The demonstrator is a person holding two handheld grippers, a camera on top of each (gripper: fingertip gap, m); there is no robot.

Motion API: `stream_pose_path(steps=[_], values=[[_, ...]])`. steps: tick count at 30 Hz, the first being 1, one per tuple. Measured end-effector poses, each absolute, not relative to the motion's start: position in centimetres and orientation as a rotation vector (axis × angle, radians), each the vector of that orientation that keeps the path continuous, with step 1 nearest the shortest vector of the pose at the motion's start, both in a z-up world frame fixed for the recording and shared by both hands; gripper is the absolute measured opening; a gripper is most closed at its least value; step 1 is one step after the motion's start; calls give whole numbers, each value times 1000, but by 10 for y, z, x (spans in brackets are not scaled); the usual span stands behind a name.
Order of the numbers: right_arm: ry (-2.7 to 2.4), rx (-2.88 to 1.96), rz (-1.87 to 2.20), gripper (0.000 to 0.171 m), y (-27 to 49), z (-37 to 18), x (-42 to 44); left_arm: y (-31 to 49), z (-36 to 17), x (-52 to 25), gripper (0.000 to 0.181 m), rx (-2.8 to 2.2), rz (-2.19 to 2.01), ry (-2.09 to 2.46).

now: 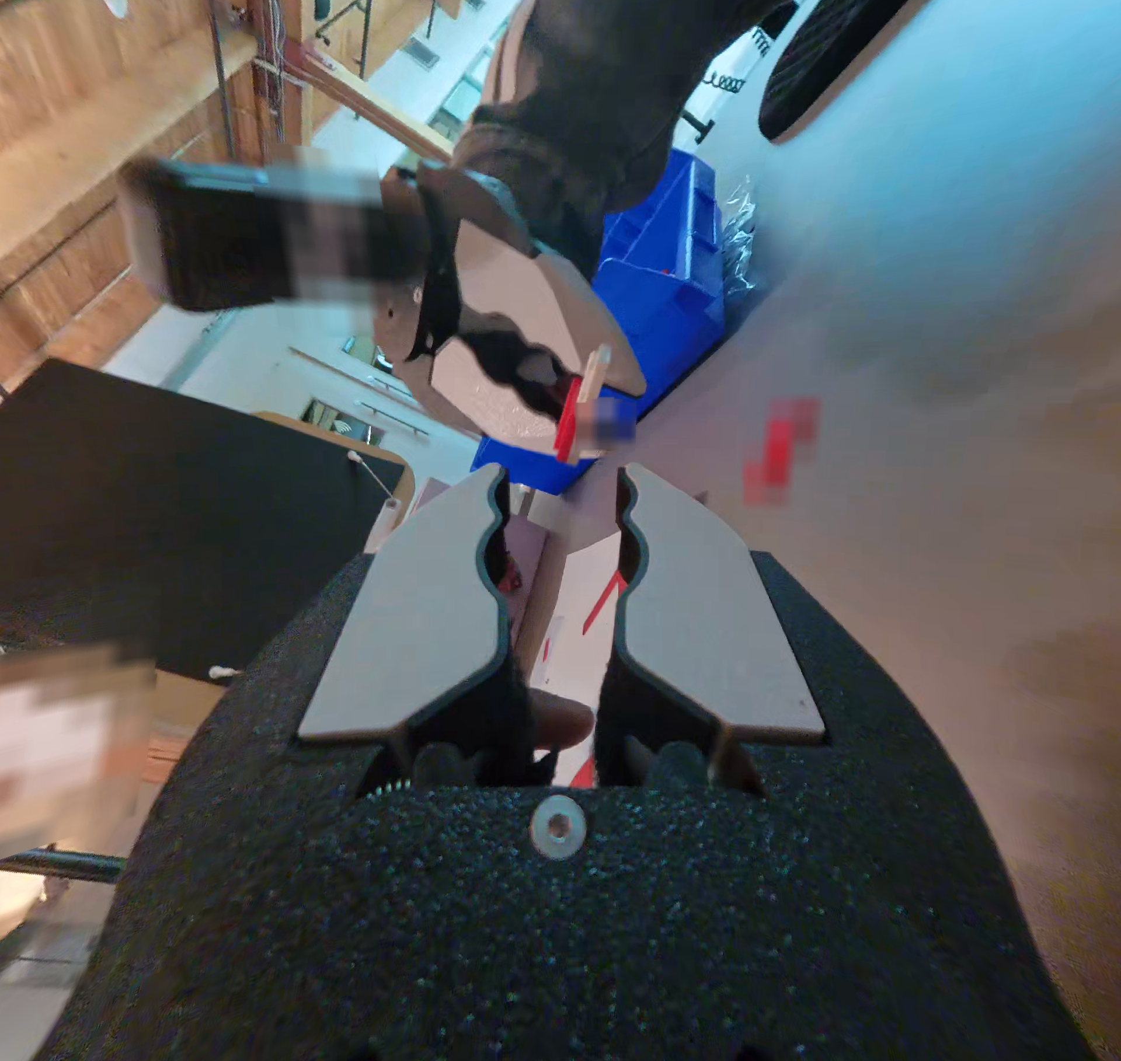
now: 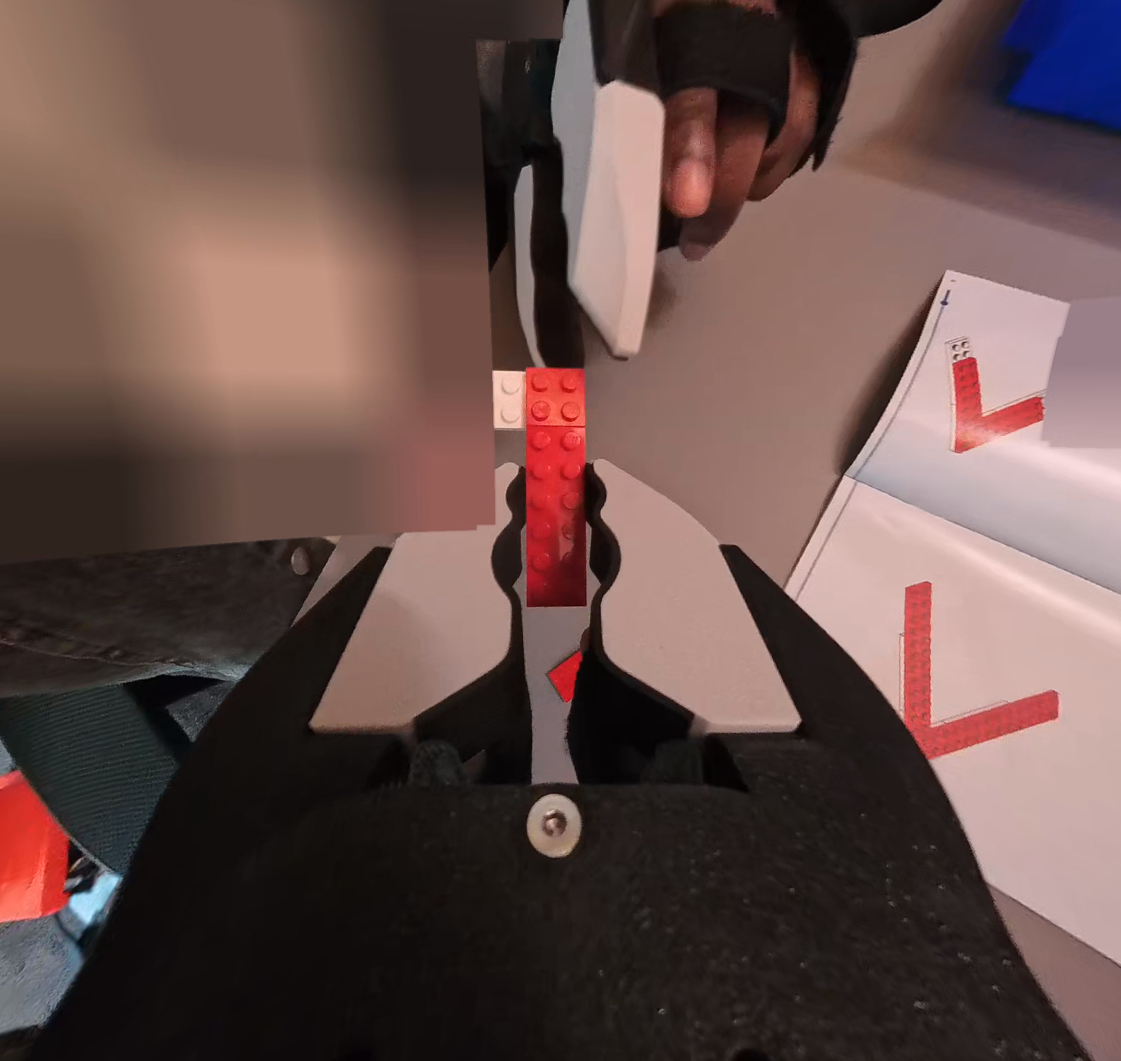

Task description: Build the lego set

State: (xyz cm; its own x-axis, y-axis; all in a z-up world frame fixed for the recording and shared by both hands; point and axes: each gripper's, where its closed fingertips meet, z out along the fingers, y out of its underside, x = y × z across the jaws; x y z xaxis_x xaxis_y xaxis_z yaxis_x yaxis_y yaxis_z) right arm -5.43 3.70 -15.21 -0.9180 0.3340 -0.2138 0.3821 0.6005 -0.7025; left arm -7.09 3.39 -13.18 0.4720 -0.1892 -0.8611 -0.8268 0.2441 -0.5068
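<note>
Progress looks early: the left gripper hangs spread and empty. Centre, the right gripper pinches a long red plate, white brick beside its far end. Rightward, the instruction sheet shows the L-shape unfinished.

White plate beside the red lego strip, its left part under a mosaic patch.

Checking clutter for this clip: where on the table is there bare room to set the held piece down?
Bare grey table lies between the red plate in the right gripper and the instruction sheets. In the left wrist view, more lies right of the blue bin. It is crowded where the left gripper hangs above the plate's tip.
</note>
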Motion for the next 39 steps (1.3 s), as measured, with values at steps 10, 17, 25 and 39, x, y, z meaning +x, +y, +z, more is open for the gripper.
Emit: stream_pose_path(steps=[10,17,25,39], values=[[2747,606,-1232,19,33,-160,-58,39,-137,-59,8,-1286,502,1007],[2972,1380,-928,56,101,-170,-79,41,-142,-124,8,-1426,783,890],[2780,1768,-567,50,110,-255,-22,46,-158,-138,8,-1489,948,931],[2751,1776,-940,16,87,-233,-47,54,-158,-134,8,-1480,1109,948]])
